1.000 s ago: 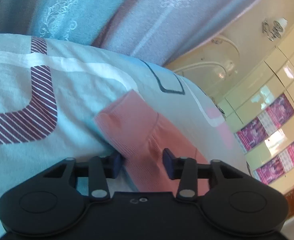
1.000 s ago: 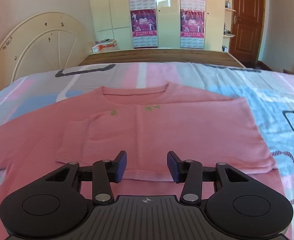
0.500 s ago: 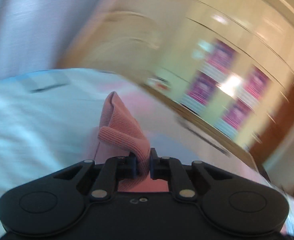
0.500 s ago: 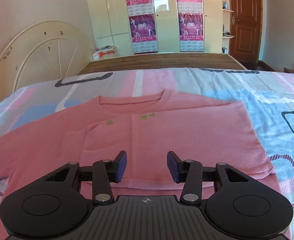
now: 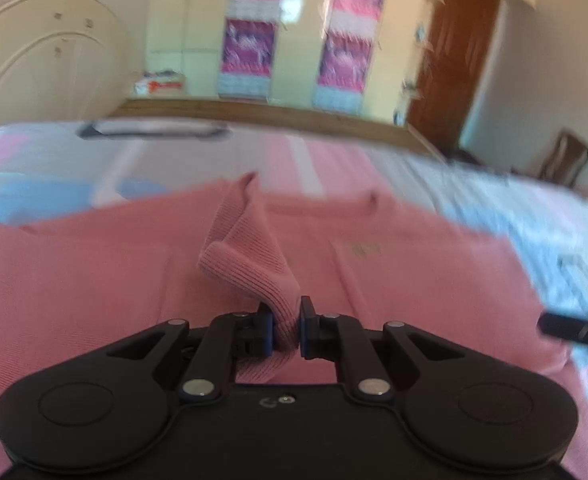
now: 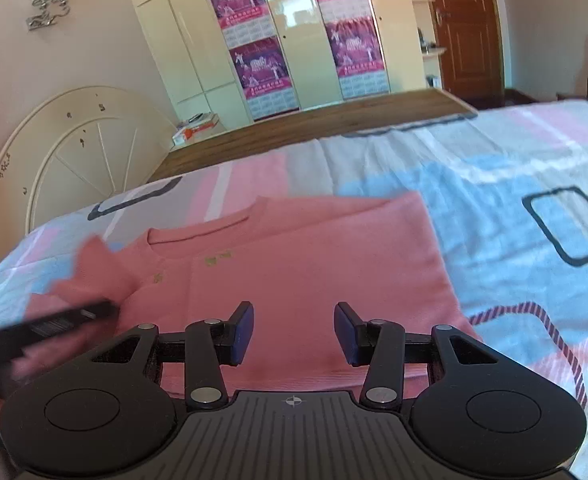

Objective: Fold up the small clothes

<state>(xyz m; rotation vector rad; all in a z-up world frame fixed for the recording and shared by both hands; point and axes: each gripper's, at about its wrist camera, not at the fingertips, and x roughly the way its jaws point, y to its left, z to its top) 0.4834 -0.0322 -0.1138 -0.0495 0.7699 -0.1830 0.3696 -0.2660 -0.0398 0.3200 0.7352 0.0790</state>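
Note:
A pink knit shirt point(image 6: 294, 264) lies flat on the bed, neckline toward the far side. My left gripper point(image 5: 285, 330) is shut on the shirt's left sleeve point(image 5: 250, 256), which rises lifted above the shirt's body point(image 5: 414, 280). In the right wrist view the left gripper point(image 6: 50, 326) shows as a dark blurred bar at the left, with the raised sleeve point(image 6: 94, 268) beside it. My right gripper point(image 6: 293, 334) is open and empty, over the shirt's near hem.
The bed has a sheet point(image 6: 514, 216) patterned in pink, blue and white. A cream headboard point(image 6: 74, 152) stands at the left. A wooden bed end point(image 6: 314, 124), wardrobes with posters point(image 6: 262, 68) and a brown door point(image 6: 462, 24) lie beyond. A chair point(image 5: 562, 160) stands at the right.
My left gripper shut on the sleeve, lifted it and swung it in over the shirt's body. My right gripper stayed open and tilted and shifted rightward over the hem.

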